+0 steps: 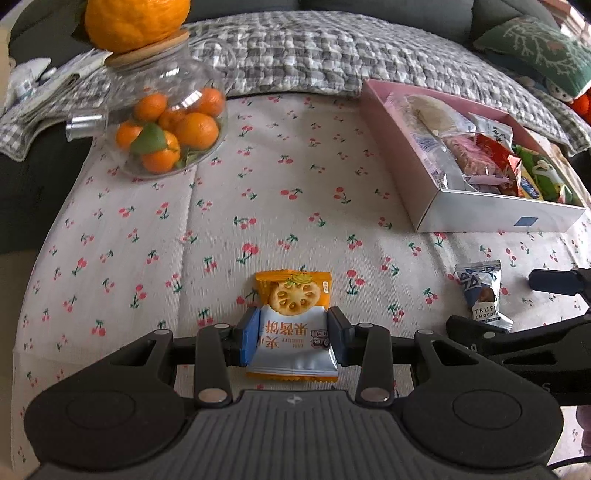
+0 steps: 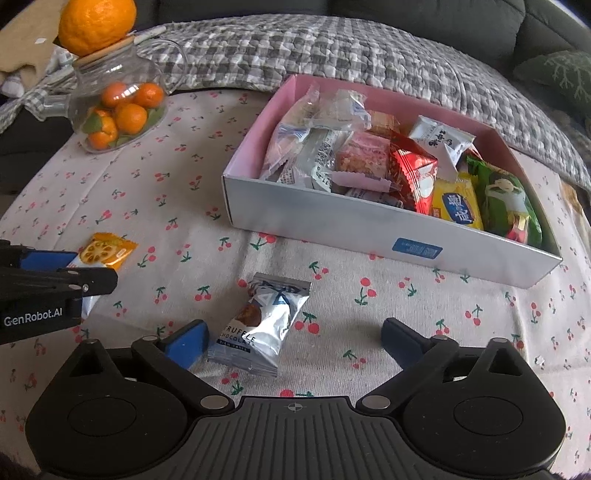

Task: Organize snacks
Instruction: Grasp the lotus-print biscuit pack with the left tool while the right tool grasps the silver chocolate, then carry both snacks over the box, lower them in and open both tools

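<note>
An orange and white jam biscuit packet (image 1: 293, 317) lies on the cherry-print tablecloth (image 1: 258, 192). My left gripper (image 1: 293, 334) is shut on it, a blue pad pressing each side. The right wrist view shows that same packet (image 2: 107, 251) in the left gripper (image 2: 94, 269) at the far left. A silver truffle chocolate packet (image 2: 262, 325) lies flat between the fingers of my open right gripper (image 2: 291, 330), close to its left pad (image 2: 186, 341) and far from the other. The white and pink box (image 2: 369, 229) behind it holds several wrapped snacks. In the left wrist view the truffle packet (image 1: 484, 295) and the right gripper (image 1: 495, 301) are at the right.
A glass teapot (image 1: 166, 122) full of mandarins stands at the back left, with a large orange (image 1: 136, 22) on its lid. A grey checked quilt (image 1: 314, 55) runs along the table's far edge. The snack box (image 1: 498, 218) is at the back right, with a green cushion (image 1: 539, 51) beyond it.
</note>
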